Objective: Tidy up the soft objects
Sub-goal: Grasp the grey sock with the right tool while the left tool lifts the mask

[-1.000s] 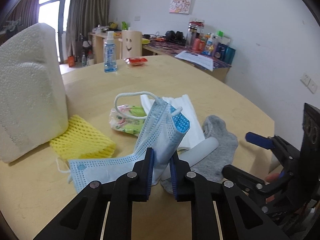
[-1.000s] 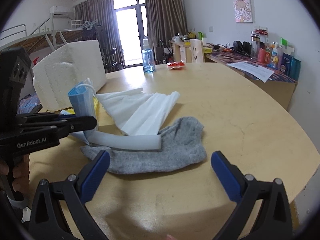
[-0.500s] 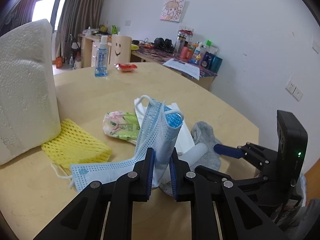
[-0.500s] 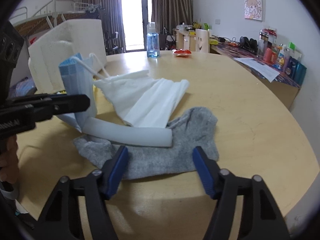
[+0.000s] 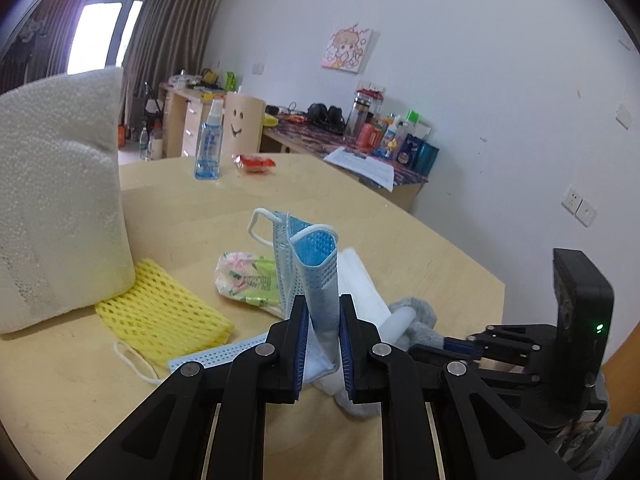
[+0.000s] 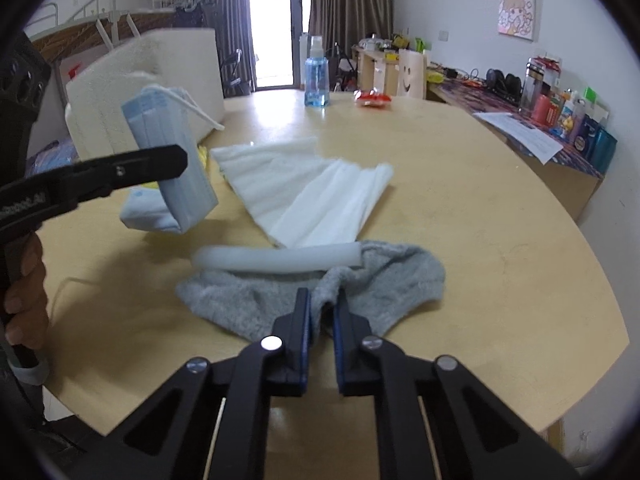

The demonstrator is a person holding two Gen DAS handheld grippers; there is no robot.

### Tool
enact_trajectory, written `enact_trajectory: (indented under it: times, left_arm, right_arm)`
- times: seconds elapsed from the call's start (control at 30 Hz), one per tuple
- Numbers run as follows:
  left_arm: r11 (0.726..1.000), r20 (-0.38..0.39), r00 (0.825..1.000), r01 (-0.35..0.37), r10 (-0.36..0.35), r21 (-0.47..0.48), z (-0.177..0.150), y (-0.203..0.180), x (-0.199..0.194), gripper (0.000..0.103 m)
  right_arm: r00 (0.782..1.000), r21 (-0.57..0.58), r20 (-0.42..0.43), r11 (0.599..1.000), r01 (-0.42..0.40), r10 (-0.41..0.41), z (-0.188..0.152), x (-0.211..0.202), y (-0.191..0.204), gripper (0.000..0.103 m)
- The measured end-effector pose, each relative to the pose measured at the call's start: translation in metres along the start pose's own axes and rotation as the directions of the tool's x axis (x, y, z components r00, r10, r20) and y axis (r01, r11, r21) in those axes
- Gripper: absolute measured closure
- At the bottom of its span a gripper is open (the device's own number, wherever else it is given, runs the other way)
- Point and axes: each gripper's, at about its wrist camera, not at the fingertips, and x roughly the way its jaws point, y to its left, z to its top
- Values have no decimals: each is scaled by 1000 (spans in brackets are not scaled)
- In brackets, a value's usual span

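Observation:
My left gripper (image 5: 323, 304) is shut on a folded blue face mask (image 5: 316, 264), held up off the round wooden table (image 5: 420, 248); the right wrist view shows that mask (image 6: 172, 152) hanging at the left. A grey sock (image 6: 380, 280) lies near the front edge. My right gripper (image 6: 322, 300) is over it with its jaws closing, and the pads pinch a raised fold of the sock. A white foam tube (image 6: 276, 258) rests on the sock's far side, and a white folded cloth (image 6: 316, 196) lies behind it.
A big white foam block (image 5: 56, 208) stands at the left, with a yellow foam net (image 5: 160, 312), a tissue pack (image 5: 244, 276) and another blue mask (image 5: 216, 354) beside it. A spray bottle (image 5: 208, 152) and a red packet (image 5: 254, 162) sit at the far side.
The right gripper's jaws have closed from wide open onto a fold of the grey sock. The left gripper has lifted the blue mask a little higher off the table.

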Motion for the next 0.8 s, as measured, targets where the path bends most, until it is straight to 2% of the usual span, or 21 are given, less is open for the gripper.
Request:
enact_trajectory:
  times: [0.1,0.27,0.47,0.63,0.67,0.73,0.77,0.8]
  left_arm:
    - [1000,27,1000,-15,15,11,1,-5,-9,87]
    - [999,70,998,2,-5,44,8,-17,-29,88]
    - [998,105,994,-1,-6,66,13,-29,-48,89]
    - [998,101,995,20,-25,54,6,-32,-59,89]
    - [998,107,994,16,-22,61,5,-33,-61,89]
    - [997,122,992,9,-18,75,3,-38,-68,89]
    - [997,131,991,10,-20,79,3,-39,-72,89]
    - [997,138,990,8,-19,82,2,-40,-74,89]
  right_arm:
    - [1000,41,29,999,1,-3,0,-12,-7,90]
    - [996,101,85,995,23,-31,6,-33,-17,90]
    - [989,120,147,993,16,-34,15,-52,-22,90]
    - [992,114,123,993,6,-20,4,-50,-20,89]
    - [994,113,110,994,2,-15,3,-46,-21,85]
    - [996,110,93,994,-8,-2,0,-40,-21,70]
    - [996,105,87,994,-16,7,-2,-37,-20,56]
    - [996,101,90,995,-19,10,-3,-35,-19,49]
